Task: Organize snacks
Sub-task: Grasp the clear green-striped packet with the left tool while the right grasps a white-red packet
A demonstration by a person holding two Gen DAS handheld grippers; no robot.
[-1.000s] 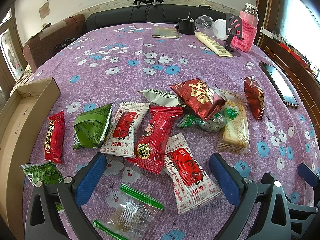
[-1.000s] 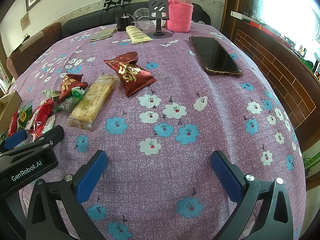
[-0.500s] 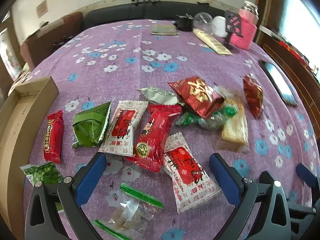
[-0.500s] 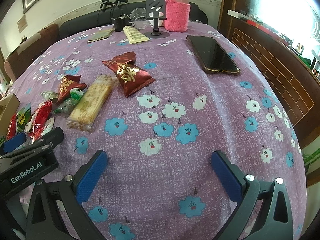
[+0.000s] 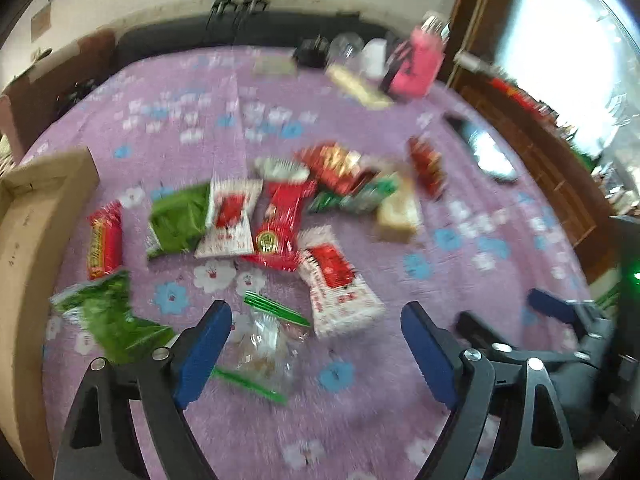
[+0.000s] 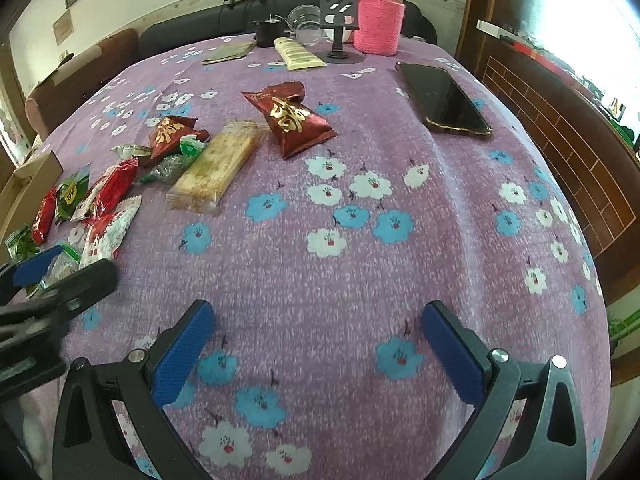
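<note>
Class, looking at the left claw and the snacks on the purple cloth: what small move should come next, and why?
Probably lower the left claw, its jaws now closing, onto the clear green-edged packet lying between its fingers. Nothing is gripped yet, and the cardboard box sits close by on the left.

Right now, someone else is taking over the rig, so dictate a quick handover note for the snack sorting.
Left gripper: nothing held, jaws closing, hovering over the clear packet with green stripes.
Right gripper: open, empty, over bare purple tablecloth.
Snacks: all loose on the cloth, clustered near the white-and-red packet; long biscuit pack and dark red bag lie further right.
Cardboard box: at the left edge, inside hidden.
Done: no sorting visible. Left: every packet.
</note>
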